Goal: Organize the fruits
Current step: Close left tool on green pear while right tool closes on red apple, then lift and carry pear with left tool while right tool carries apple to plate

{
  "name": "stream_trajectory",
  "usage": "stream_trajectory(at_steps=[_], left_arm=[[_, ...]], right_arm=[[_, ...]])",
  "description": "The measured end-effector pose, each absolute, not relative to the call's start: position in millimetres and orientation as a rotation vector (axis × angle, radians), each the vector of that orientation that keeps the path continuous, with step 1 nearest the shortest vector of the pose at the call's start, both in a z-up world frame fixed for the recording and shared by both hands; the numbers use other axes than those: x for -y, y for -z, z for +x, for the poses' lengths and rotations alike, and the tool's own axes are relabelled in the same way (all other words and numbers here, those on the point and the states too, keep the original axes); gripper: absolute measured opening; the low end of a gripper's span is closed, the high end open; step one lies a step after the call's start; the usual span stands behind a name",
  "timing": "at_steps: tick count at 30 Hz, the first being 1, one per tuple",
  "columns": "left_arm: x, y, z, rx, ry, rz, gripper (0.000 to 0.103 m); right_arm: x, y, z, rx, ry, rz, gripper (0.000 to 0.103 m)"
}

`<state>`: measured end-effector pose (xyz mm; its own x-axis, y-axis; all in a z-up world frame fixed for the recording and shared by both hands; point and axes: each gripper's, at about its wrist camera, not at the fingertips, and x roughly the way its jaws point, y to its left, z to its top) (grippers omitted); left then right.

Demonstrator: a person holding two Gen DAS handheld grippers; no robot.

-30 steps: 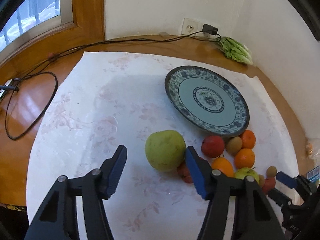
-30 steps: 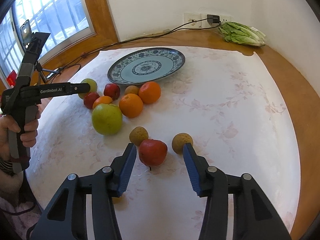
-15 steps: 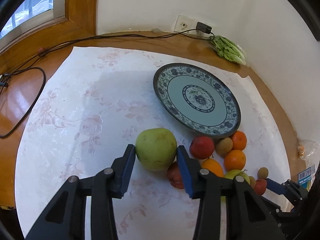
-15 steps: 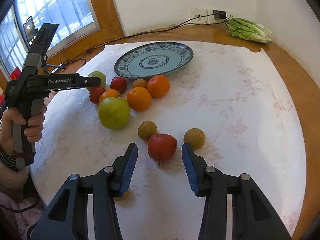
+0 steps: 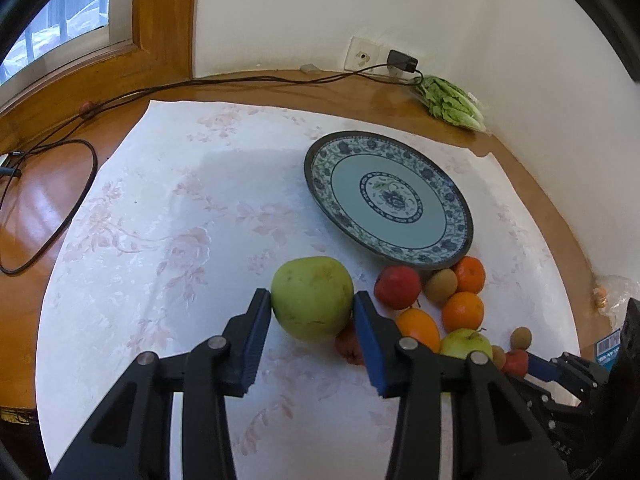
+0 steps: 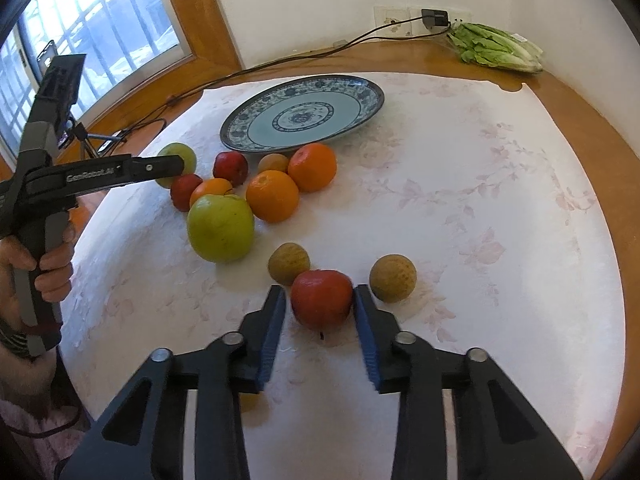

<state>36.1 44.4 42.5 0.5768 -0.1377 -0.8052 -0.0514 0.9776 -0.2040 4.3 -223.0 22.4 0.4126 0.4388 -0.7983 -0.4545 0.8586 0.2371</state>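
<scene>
My left gripper (image 5: 312, 312) is shut on a large green apple (image 5: 312, 298), both blue pads touching its sides. My right gripper (image 6: 320, 312) has closed around a red apple (image 6: 322, 298); the right pad touches it and the left pad is a hair off. A blue patterned plate (image 5: 388, 200) stands empty behind the fruit and also shows in the right wrist view (image 6: 304, 114). Oranges (image 6: 272, 196), red apples (image 5: 398, 287), another green apple (image 6: 221, 227) and brown kiwis (image 6: 393, 278) lie in front of the plate.
A white flowered cloth (image 5: 180, 220) covers the round wooden table (image 6: 580, 112). A lettuce (image 6: 496, 46) lies at the back by the wall socket. Black cables (image 5: 48, 200) run along the table's left. The left gripper's handle and the hand (image 6: 44, 264) show at the left.
Both grippers have moved forward and closed: the left onto the large green apple, the right around the red apple.
</scene>
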Motion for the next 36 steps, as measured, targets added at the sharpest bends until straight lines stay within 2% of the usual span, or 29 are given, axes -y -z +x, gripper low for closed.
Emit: stream_trajectory(at_steps=[18,36], left_arm=[[-29.0,-75.1,27.5,-0.901,0.087,-0.155,0.044],[-18.8,-108.8,50.9,-0.826,0.088,-0.084,0.044]], right_arm=[[225.3,-48.6,6.5,-0.967,-0.596,0.017,0.032],[220.2,-99.8,57.0,-0.911,-0.627,0.082,0.032]])
